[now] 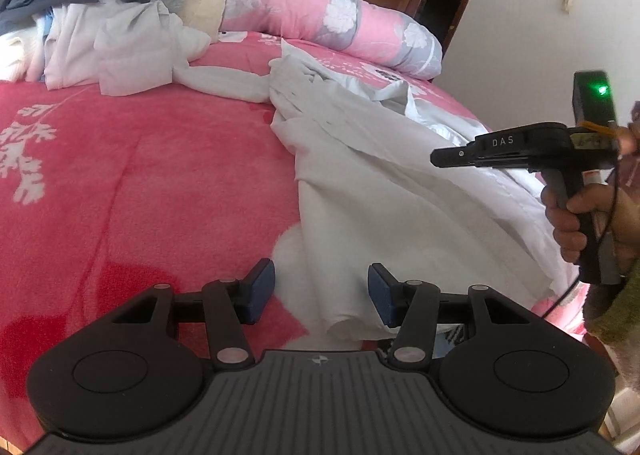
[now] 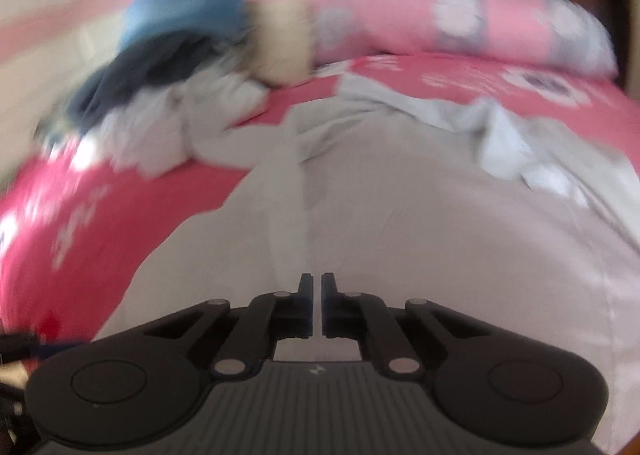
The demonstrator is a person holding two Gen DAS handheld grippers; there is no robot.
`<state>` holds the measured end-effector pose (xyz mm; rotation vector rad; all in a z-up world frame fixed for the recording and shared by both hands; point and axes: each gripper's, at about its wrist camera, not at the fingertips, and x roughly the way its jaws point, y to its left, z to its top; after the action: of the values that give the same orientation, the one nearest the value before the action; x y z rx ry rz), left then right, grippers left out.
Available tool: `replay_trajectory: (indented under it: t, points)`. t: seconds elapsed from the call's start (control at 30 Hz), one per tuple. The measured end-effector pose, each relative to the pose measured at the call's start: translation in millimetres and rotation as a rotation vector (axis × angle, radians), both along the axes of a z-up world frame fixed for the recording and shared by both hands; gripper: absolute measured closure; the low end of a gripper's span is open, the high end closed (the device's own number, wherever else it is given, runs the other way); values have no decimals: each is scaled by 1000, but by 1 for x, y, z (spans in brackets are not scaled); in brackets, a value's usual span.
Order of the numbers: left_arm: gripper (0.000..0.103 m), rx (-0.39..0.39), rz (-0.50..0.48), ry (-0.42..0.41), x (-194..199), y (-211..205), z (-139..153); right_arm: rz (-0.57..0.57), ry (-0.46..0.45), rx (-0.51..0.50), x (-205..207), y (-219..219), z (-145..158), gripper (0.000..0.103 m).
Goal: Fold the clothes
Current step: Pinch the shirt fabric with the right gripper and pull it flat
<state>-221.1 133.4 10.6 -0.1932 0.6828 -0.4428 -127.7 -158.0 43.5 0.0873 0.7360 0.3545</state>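
Early stage by the look of it: white garment (image 1: pixel 360 175) lies crumpled and unfolded near-right on the pink bed (image 1: pixel 140 175), clothes pile (image 1: pixel 100 23) far-left untouched, left gripper (image 1: pixel 322 291) apart and empty, right gripper (image 2: pixel 316 307) together, gripping nothing visible.

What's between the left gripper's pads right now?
In the left wrist view, the left gripper is open, with the white garment's near edge between its pads, unpinched.
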Motion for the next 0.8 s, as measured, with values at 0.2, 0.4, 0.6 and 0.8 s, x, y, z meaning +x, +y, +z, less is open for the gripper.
replay_trajectory:
  t: [0.2,0.4,0.6,0.8]
  points:
    - [51,-22,-25,-7,-12,4,7,-117,83,169,6,-47,-12,101]
    - [51,12,-5,8,-9,-2,3,82,-9,49,-18,-3,4,49]
    - [51,64,-20,-18,-13,-7,5,137,12,-104,-7,29,-8,95]
    - [36,52,-88,-54,-27,-6,7,-12,82,166,15,-26,-16,103]
